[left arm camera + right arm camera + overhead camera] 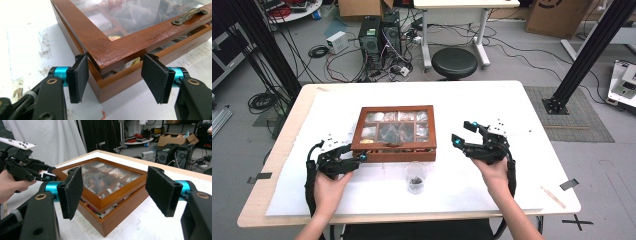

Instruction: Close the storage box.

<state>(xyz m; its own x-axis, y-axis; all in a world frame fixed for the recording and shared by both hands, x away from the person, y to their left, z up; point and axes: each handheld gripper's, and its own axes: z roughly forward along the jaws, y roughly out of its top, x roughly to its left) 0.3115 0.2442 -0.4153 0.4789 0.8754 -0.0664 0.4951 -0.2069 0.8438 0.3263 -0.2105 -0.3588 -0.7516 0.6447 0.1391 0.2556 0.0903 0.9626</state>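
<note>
- High view: we see the wooden box (393,134) lying mid-bench, its long axis running left to right, with a small glass cup (414,176) just in front of it.
- Our left tool (357,159) sits at the box's front-left corner, far nearer than the right tool (463,134), which hangs apart off the right end.
- Left gripper view: the lid (112,46) is propped slightly ajar, and its corner pokes between our parted pads (80,77), which do not press on it.
- Both tools stand apart, gripping nothing.
- We judge the next move a pinch on that corner.
</note>
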